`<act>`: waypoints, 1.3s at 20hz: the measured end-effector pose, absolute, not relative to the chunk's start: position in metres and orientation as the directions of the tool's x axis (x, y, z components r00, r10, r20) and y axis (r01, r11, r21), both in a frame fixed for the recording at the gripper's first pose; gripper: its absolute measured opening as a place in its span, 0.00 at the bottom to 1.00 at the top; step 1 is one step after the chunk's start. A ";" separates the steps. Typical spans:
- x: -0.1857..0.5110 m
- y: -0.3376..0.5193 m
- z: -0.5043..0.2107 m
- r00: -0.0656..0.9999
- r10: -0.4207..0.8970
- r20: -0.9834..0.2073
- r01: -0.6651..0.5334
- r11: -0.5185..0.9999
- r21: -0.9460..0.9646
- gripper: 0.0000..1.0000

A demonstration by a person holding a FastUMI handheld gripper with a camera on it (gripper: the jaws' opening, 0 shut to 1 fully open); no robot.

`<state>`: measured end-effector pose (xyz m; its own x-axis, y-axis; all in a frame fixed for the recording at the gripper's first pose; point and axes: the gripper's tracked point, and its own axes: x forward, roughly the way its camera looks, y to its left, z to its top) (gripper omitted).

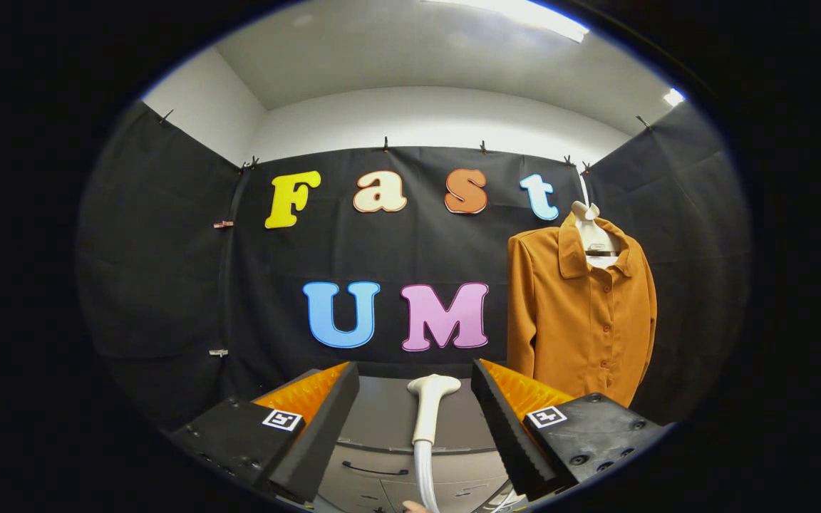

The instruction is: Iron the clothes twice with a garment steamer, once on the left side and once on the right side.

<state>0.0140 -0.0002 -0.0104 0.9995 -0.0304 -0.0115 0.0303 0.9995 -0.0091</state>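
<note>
One garment hangs in this booth: an orange-brown shirt [581,313] with a collar and a row of buttons down the front, on a pale hanger [594,235] against the black cloth wall [168,271]. It sits beyond the fingers and off to their right, well apart from them, with its hem dropping behind the right finger.

From the gripper view, the gripper [415,399] points at the wall with its two fingers spread wide and gripping nothing. Each finger [325,413] carries a small square black-and-white marker on its block. Standing upright in the gap between them is the steamer head [430,406], a white handle with a broad flat top, and a pale hose [425,481] runs down from its lower end. Neither finger touches it; there is open space on both sides. At the foot of the hose a bit of a person's hand [417,506] shows, too little to tell how it is holding anything.

Behind the steamer head is a grey cabinet [382,456] with a flat top and a drawer front with a dark handle. Above the cloth wall the room is white, with a bright ceiling light [524,14].
</note>
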 end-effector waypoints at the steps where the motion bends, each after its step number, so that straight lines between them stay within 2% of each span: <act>1: 0.016 0.000 -0.012 0.999 -0.033 -0.014 0.033 0.999 -0.007 0.98; 18: 0.025 0.030 -0.047 0.986 -0.150 -0.071 0.152 0.988 0.018 0.98; 22: 0.046 0.023 -0.062 0.980 -0.177 -0.094 0.177 0.984 -0.005 0.98; 26: 0.083 0.011 -0.091 0.969 -0.179 -0.168 0.183 0.983 0.008 0.98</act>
<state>0.0833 0.0109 -0.0914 0.9694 -0.1792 -0.1679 0.1831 0.9831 0.0078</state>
